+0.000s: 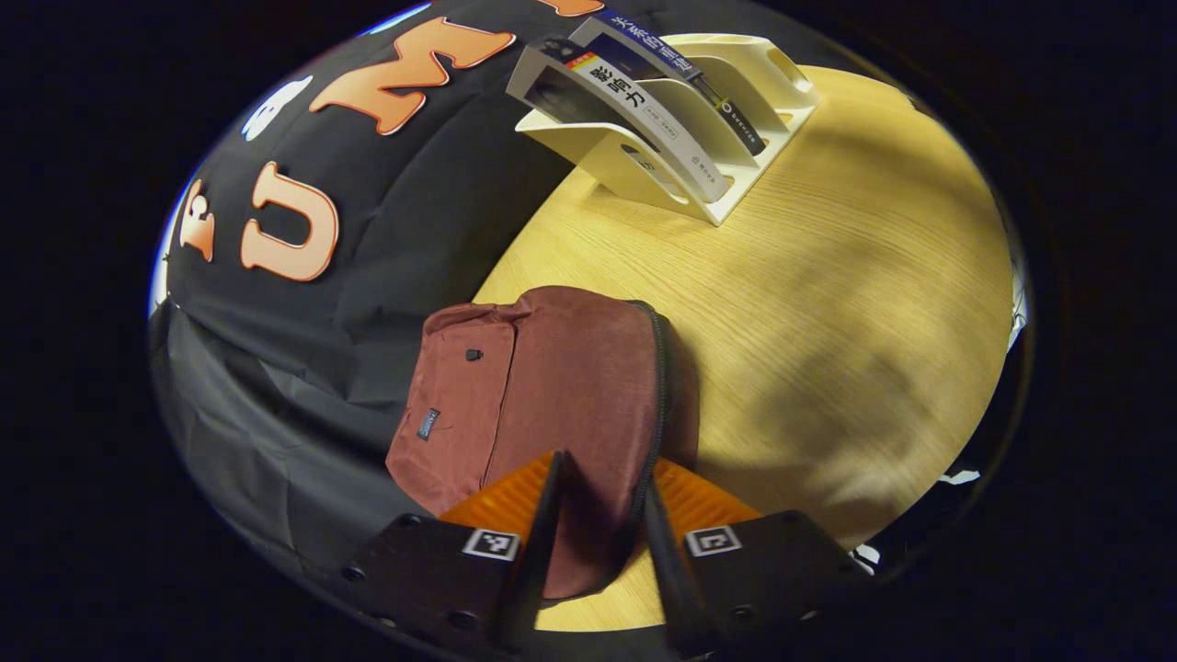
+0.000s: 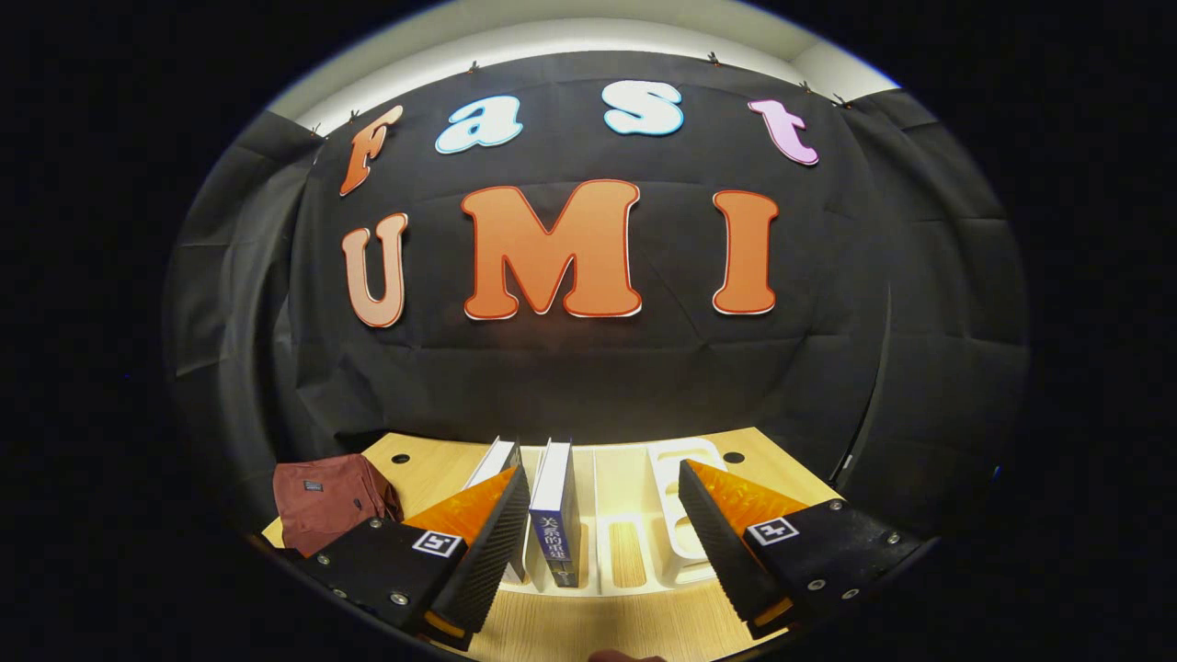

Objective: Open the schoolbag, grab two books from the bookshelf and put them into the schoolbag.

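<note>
The maroon schoolbag (image 1: 542, 386) lies flat on the wooden table (image 1: 828, 303), its black zip running down its right side. My left gripper (image 1: 602, 478) is shut on the bag's near end, with the fabric filling the gap between its orange fingers. A white bookshelf rack (image 1: 772, 101) holds a white-spined book (image 1: 644, 110) and a dark blue book (image 1: 680, 74). In the right gripper view, my right gripper (image 2: 604, 473) stands open in front of the rack (image 2: 676, 515). The blue book (image 2: 554, 515) is just inside its left finger, and the white book (image 2: 492, 460) is partly hidden behind that finger. The schoolbag (image 2: 326, 501) lies to the left.
The black cloth wall (image 1: 386, 230) hangs close behind the bag and the rack. Bare table stretches to the right of the bag. The rack has free slots (image 2: 630, 542) to the right of the blue book. The table's front edge is near my right gripper.
</note>
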Motion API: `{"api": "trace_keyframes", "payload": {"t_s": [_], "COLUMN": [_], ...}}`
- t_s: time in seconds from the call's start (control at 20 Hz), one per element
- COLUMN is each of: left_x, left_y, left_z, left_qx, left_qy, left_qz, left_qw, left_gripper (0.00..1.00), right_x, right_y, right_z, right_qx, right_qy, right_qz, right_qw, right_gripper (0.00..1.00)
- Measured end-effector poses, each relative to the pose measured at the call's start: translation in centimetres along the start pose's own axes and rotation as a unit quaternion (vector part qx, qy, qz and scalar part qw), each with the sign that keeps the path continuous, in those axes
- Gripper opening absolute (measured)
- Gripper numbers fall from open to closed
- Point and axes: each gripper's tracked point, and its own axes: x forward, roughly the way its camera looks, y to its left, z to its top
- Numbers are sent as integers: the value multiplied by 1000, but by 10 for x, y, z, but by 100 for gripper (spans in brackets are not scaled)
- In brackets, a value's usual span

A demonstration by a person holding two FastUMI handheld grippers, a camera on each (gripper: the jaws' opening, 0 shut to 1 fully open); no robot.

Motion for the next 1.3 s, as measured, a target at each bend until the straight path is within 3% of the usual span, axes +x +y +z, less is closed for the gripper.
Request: {"api": "trace_keyframes", "payload": {"t_s": [0.05,0.25,0.7,0.9,1.3], "left_x": [-2,-6,-17,-22,-23], "left_y": [2,19,94,122,182], "left_z": [0,4,36,41,57], "left_qx": [-3,-37,-89,-118,-117], "left_qy": [4,32,45,38,6], "left_qz": [-4,-31,-61,-111,-186], "left_qw": [1000,998,993,986,976], "left_gripper": [41,11,5,3,3], "right_x": [2,3,8,18,50], "right_y": [0,6,17,33,89], "right_z": [-1,0,0,-6,-10], "right_qx": [0,0,-13,-23,-25], "right_qy": [1,5,35,61,134], "right_qz": [5,32,94,87,74], "right_qw": [1000,999,995,994,988], "right_gripper": [96,97,96,97,96]}}
